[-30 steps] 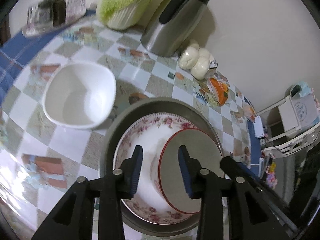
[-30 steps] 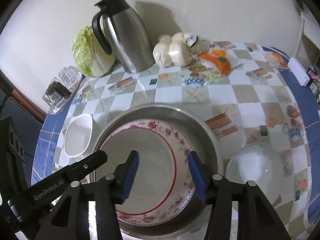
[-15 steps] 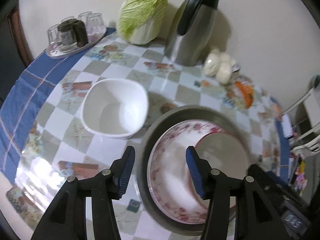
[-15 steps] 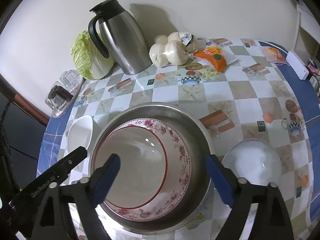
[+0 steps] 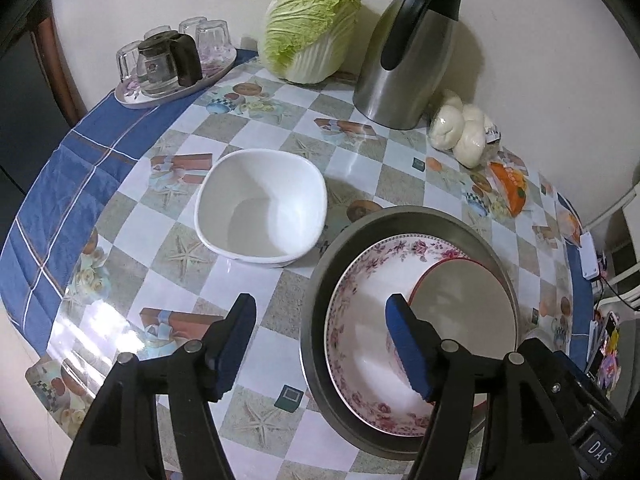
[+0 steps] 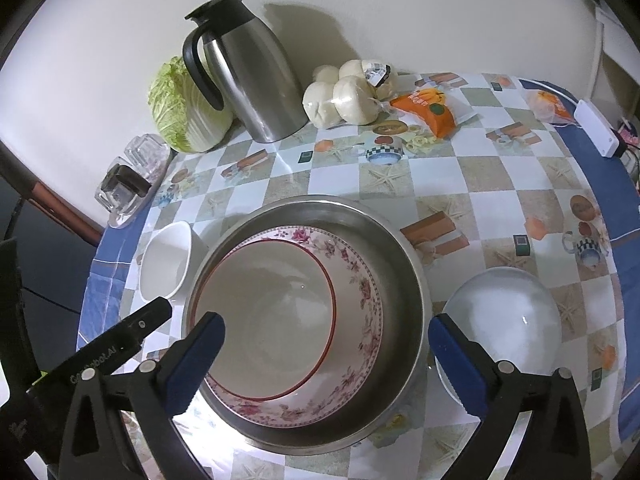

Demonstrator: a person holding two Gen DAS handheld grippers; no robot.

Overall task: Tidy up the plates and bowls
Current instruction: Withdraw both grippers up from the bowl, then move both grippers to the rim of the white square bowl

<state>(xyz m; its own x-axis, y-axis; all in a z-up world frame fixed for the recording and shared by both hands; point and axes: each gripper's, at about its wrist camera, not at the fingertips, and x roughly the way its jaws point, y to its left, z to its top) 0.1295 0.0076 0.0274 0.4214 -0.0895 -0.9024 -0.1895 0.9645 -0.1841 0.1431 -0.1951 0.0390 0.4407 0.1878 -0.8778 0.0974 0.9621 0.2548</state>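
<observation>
Since a second ago: both pairs of jaws just opened wider, left wrist view swung leftward off the nested dishes, red-rimmed bowl unmoved inside the floral bowl.

Nearest, left gripper (image 5: 320,330): jaws well apart, nothing held, one blue pad over bare tablecloth (image 5: 120,216), the other over the near side of the floral bowl (image 5: 360,344). Right gripper (image 6: 326,346): jaws spread as wide as they go, empty, straddling the steel basin (image 6: 404,264) without touching it.

Just beyond the fingers: steel basin on the checked tablecloth, floral bowl nested in it, red-rimmed bowl (image 6: 264,316) nested in that, pushed toward the left side in the right wrist view. Close beside the basin on its left, white square bowl (image 5: 260,208), upright, empty. On the basin's right, near its rim, round white bowl (image 6: 500,320), upright.

Farther back, against the wall: steel thermos jug (image 6: 252,80) with black handle, napa cabbage (image 5: 312,24) to its left, bag of white buns (image 6: 348,92) to its right, orange packet (image 6: 432,108) past the buns. At the far left edge, tray of upturned glasses (image 5: 172,64).
</observation>
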